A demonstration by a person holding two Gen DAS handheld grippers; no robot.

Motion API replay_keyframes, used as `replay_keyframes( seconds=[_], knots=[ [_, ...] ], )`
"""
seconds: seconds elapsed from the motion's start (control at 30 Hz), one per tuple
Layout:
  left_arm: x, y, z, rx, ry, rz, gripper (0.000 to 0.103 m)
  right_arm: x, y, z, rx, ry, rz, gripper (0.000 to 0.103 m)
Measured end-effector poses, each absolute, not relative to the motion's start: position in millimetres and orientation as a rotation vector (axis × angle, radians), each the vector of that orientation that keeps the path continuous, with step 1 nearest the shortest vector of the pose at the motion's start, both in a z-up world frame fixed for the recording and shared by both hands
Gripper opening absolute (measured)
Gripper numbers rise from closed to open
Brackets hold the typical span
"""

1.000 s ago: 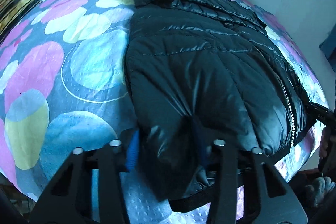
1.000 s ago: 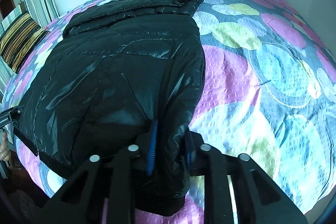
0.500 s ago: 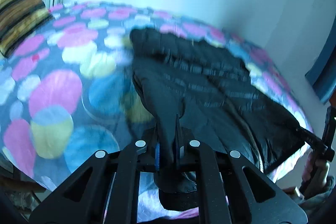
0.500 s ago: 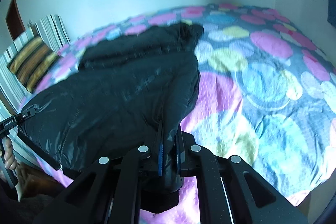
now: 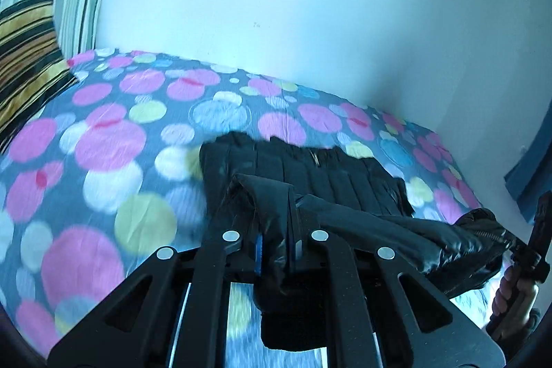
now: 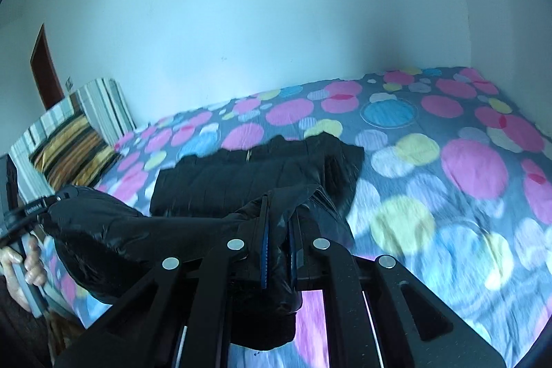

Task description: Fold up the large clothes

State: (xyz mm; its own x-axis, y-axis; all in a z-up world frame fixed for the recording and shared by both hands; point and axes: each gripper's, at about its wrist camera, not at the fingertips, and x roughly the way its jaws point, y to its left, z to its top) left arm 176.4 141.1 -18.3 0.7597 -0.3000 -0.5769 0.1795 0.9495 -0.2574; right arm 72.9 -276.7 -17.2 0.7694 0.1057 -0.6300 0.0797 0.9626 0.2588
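Note:
A black puffer jacket (image 5: 331, 175) lies on the bed, its collar end flat and far from me, its near hem raised off the bedspread. My left gripper (image 5: 277, 238) is shut on one hem corner, and black fabric bunches between the blue pads and hangs below them. My right gripper (image 6: 277, 247) is shut on the other hem corner in the same way. The hem stretches between the two. In the left wrist view the right gripper (image 5: 517, 252) shows at the right edge with a hand under it. The right wrist view shows the left gripper (image 6: 48, 200) at the left edge.
The bed wears a grey bedspread (image 5: 103, 133) with pink, blue and yellow circles. Striped pillows (image 5: 31, 57) lean at the head end. A pale wall runs behind the bed. A blue panel (image 5: 531, 168) and a brown door (image 6: 43, 68) stand at the sides.
Both grippers closed on the jacket's near hem and rose with it. The lower half of the jacket has come off the bed, and both views now tilt up towards the wall.

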Motion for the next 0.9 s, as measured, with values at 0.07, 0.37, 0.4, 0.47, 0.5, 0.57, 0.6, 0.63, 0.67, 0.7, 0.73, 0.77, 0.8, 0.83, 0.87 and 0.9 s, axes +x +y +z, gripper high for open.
replay_keyframes(
  seconds=[0.07,0.37,0.4,0.47,0.5,0.57,0.6,0.63,0.67,0.7,0.73,0.77,0.8,0.83,0.87,0.9],
  knots=[
    [204.7,134.8,-20.2,-0.174,0.669,-0.257,0.009,98.9,-285.3,-20.7,0.315,0.702,0.018,0.008],
    [326.8,123.5,-75.0,-0.164,0.831,-0.209,0.009,209.5,-315.7,-69.2,0.378,0.800,-0.031,0.008],
    [332.9,122.9,-81.5,-0.161,0.841,-0.204,0.009,220.4,-318.0,-77.8,0.381,0.820,-0.035,0.008],
    [348.8,121.4,-96.7,-0.154,0.869,-0.190,0.009,239.9,-322.7,-96.6,0.387,0.861,-0.049,0.008],
    [356.8,120.7,-105.8,-0.151,0.883,-0.185,0.009,247.2,-324.7,-104.0,0.388,0.875,-0.054,0.008],
    [365.5,119.5,-117.4,-0.146,0.898,-0.180,0.010,260.7,-328.0,-123.1,0.396,0.912,-0.065,0.008],
    [370.1,118.7,-125.1,-0.142,0.906,-0.178,0.010,265.8,-329.4,-132.2,0.402,0.929,-0.068,0.008],
    [372.9,117.7,-129.3,-0.137,0.909,-0.176,0.010,270.8,-329.8,-143.4,0.404,0.949,-0.073,0.008],
    [375.2,117.0,-134.0,-0.131,0.910,-0.173,0.010,274.2,-329.8,-151.3,0.402,0.961,-0.077,0.008],
    [377.6,116.5,-140.2,-0.126,0.913,-0.172,0.010,277.6,-329.4,-156.7,0.400,0.969,-0.078,0.008],
    [378.9,116.0,-143.6,-0.127,0.914,-0.172,0.010,279.9,-329.1,-161.7,0.398,0.976,-0.078,0.008],
    [380.8,116.0,-147.8,-0.130,0.917,-0.171,0.011,281.6,-328.4,-167.6,0.397,0.981,-0.078,0.008],
    [382.3,116.3,-152.4,-0.134,0.920,-0.170,0.011,283.4,-327.9,-169.4,0.394,0.984,-0.078,0.008],
    [383.0,116.0,-154.8,-0.137,0.922,-0.169,0.011,283.9,-327.5,-171.1,0.392,0.987,-0.078,0.008],
    [383.7,115.8,-157.0,-0.138,0.923,-0.167,0.011,284.8,-327.6,-172.9,0.394,0.988,-0.077,0.008],
    [384.2,115.5,-158.2,-0.137,0.924,-0.166,0.011,285.1,-328.0,-173.7,0.396,0.989,-0.076,0.007]
  ],
)
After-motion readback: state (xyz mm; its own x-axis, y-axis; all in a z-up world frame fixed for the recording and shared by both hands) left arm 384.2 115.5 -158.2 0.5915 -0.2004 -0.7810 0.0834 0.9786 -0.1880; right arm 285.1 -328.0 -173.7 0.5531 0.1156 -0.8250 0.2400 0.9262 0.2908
